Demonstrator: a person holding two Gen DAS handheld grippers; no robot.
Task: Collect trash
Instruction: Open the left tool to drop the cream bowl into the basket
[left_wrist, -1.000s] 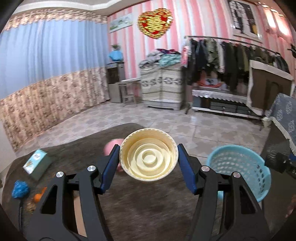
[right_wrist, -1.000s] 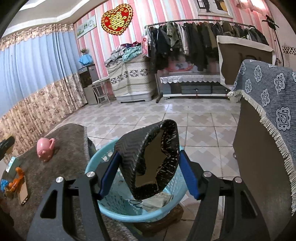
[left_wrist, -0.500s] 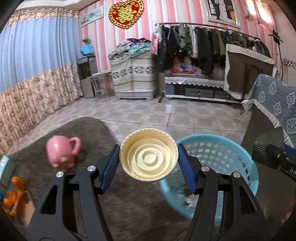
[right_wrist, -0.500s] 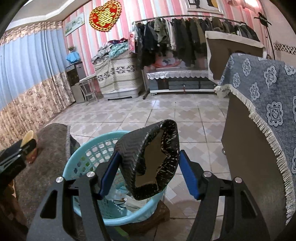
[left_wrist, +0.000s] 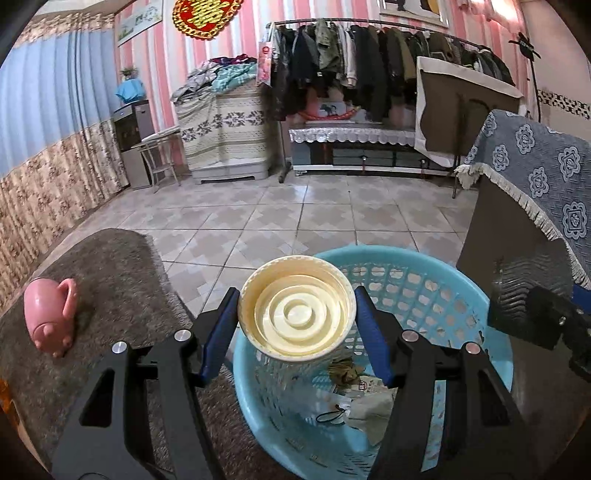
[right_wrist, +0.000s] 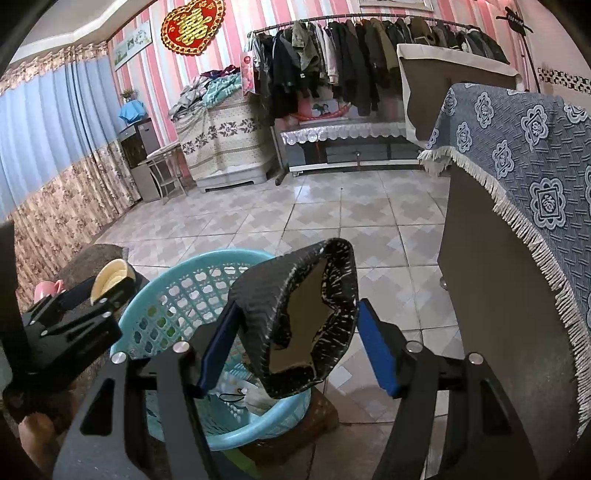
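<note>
Cream plastic first: my left gripper (left_wrist: 295, 325) is clamped on a round cream cup (left_wrist: 297, 317), its ridged bottom facing the lens, blue pads pressed to both sides. It hangs over the near rim of the light-blue basket (left_wrist: 424, 266), which stands on the tiled floor beside the brown rug (left_wrist: 110, 273).

My right gripper (right_wrist: 295, 325) is clamped on a crumpled black tray (right_wrist: 295, 314), dark textured outside and a brownish inside. From this side it sits above the basket's (right_wrist: 177, 280) right edge, partly over bare floor.

Step in hand, as I judge it: the drop. Both pieces of trash are carried to the bin and not yet let go.

Next move, my reading: open the left jaws where they are, since the cup looks well inside the rim. The right needs a nudge toward the basket's middle before release, or the tray may catch the rim and tip out.

Basket contents: crumpled paper (left_wrist: 369, 406), a printed wrapper (left_wrist: 365, 386), a brownish scrap and a thin black loop on the bottom. Mostly empty otherwise.

Pink mug (left_wrist: 50, 314) lies on the rug, well apart; I can't tell whether it counts as trash.
</note>
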